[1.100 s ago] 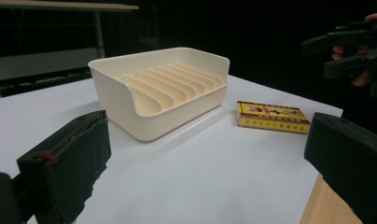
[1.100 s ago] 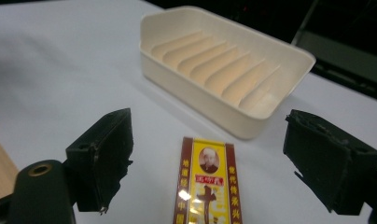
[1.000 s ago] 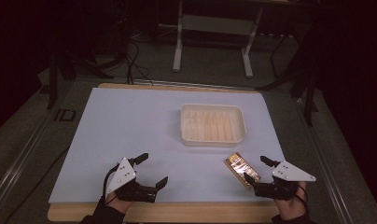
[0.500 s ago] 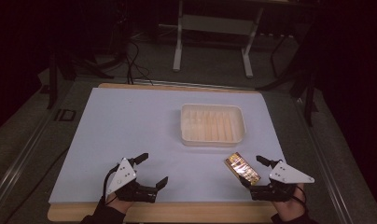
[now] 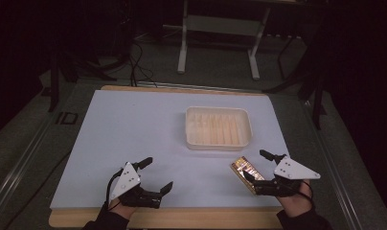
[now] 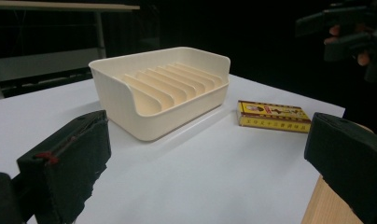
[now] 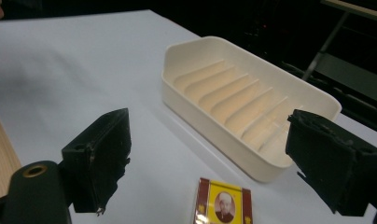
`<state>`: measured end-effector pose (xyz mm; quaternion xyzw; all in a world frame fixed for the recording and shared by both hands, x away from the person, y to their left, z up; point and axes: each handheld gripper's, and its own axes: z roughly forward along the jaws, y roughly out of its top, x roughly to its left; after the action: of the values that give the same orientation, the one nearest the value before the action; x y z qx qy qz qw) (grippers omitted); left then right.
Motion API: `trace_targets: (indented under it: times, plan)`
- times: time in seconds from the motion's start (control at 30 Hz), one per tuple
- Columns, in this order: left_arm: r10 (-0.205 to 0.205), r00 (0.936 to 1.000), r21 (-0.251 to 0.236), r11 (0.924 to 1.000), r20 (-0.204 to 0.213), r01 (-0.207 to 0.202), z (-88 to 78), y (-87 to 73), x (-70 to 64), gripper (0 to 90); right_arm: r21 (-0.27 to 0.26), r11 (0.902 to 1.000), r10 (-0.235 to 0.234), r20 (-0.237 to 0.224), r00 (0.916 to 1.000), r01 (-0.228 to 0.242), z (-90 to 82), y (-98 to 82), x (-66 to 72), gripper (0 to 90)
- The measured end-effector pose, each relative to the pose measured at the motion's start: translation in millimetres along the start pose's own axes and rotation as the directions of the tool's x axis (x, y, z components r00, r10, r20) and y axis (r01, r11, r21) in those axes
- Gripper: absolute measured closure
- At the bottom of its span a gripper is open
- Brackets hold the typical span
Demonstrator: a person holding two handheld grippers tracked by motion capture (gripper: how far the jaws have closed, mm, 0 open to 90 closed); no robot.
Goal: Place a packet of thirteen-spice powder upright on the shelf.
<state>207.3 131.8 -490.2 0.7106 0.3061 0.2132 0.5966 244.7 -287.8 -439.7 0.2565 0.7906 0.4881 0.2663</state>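
A cream ribbed tray (image 5: 218, 127) sat empty, just right of the table's centre. A small yellow box (image 5: 246, 173) lay flat at its five o'clock, apart.

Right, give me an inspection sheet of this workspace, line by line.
Surface: white sheet over a wooden table top, lit.
Job's things: cream ribbed tray, empty; small yellow box lying flat, near side of the tray, apart from it.
Clutter: nothing seen.
Grippers: left claw open, holding nothing; right claw open, straddling the box's right end.
Cables: black leads on the floor beyond the table.
Surroundings: dark; metal stand behind.
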Motion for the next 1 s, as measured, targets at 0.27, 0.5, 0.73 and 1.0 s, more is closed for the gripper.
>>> trace_targets:
  times: [0.27, 0.5, 0.73, 1.0]
  plan:
    - [-0.01, 1.0, 0.003, 1.0, 0.001, 0.01, 0.2, -0.3, 0.8, 1.2, 0.062, 0.9973, 0.039, 0.018, 0.9991, -0.04, 7.8, -2.1, -16.8, 16.0]
    - [-0.014, 0.9999, 0.007, 0.9999, 0.005, 0.014, 1.0, -0.6, 0.4, 1.2, 0.115, 0.9889, 0.091, 0.035, 0.9953, -0.094, 20.4, -15.3, -29.8, 13.4]
    - [-0.02, 0.9998, 0.016, 0.9997, 0.005, 0.02, 1.6, -0.9, 0.6, 1.2, 0.162, 0.9717, 0.17, 0.023, 0.9851, -0.172, 32.8, -25.5, -36.7, 13.1]
    - [-0.02, 0.9997, 0.019, 0.9996, 0.01, 0.02, 2.1, -1.3, 0.4, 1.2, 0.244, 0.9515, 0.182, 0.042, 0.9824, -0.187, 45.7, -40.8, -35.5, 12.6]
